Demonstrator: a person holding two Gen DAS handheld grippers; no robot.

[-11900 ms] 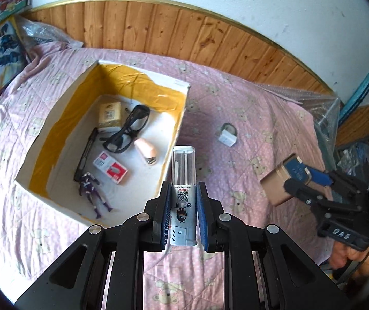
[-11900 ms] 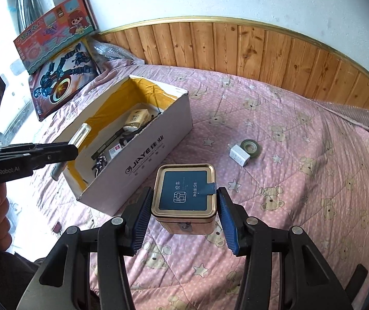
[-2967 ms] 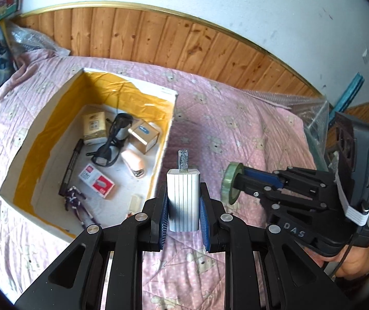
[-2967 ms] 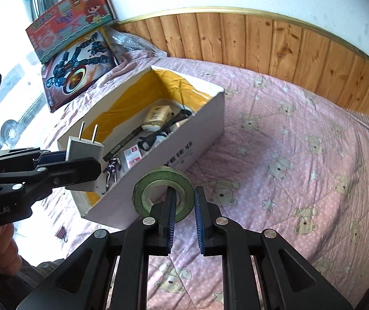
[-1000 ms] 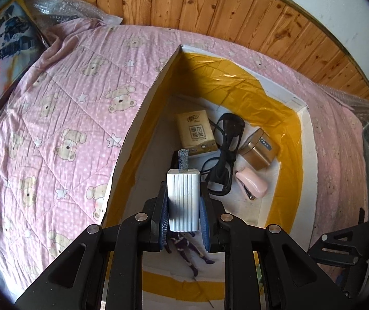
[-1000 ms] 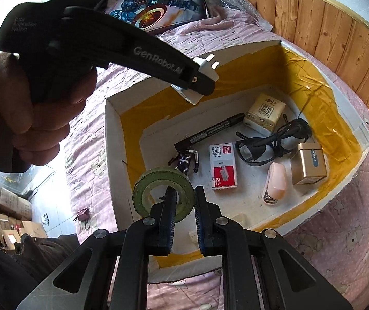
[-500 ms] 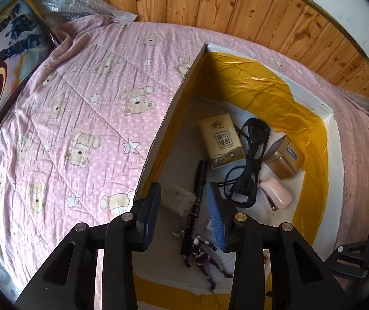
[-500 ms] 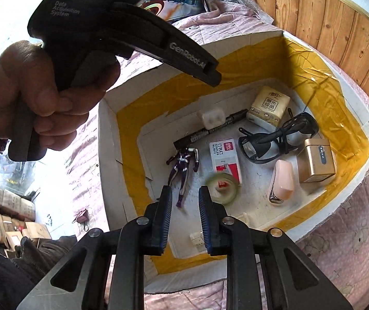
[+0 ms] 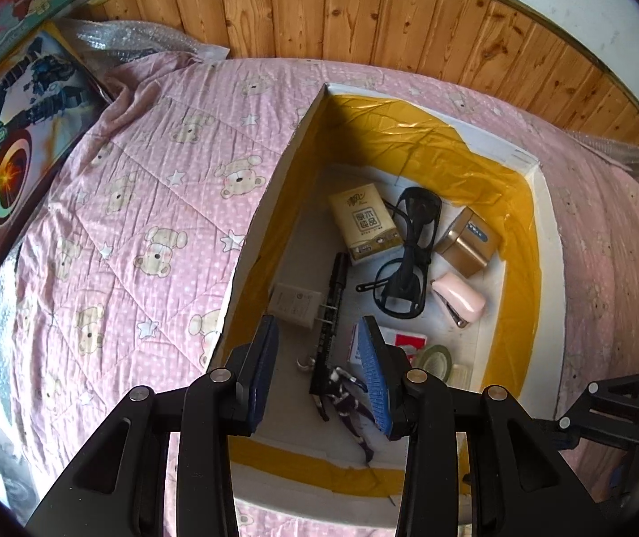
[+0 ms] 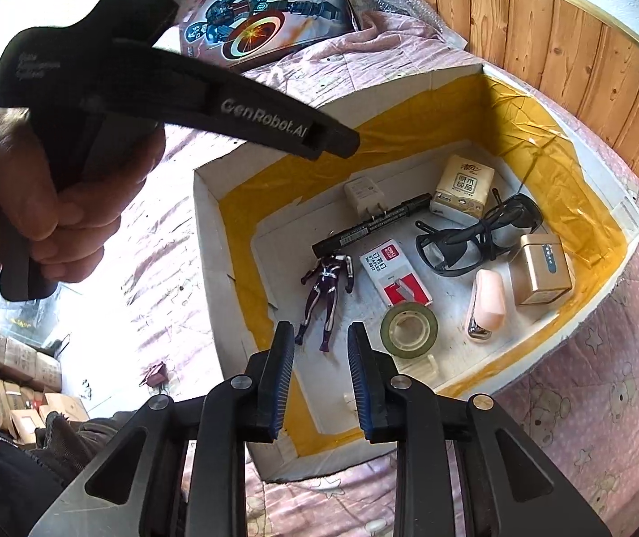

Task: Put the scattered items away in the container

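Box (image 10: 212, 241) holds charger (image 10: 362, 194), tape (image 10: 409, 329), glasses (image 10: 476, 235); pink quilt (image 9: 140, 206) surrounds.

left gripper (image 9: 319, 371): pointed steeply down, jaws apart, nothing between pads | right gripper (image 10: 321, 378): pointed steeply down, jaws opening, nothing between pads | left hand (image 10: 46, 206): fist wrapped round left gripper's handle, seen from right wrist view | right hand: not visible
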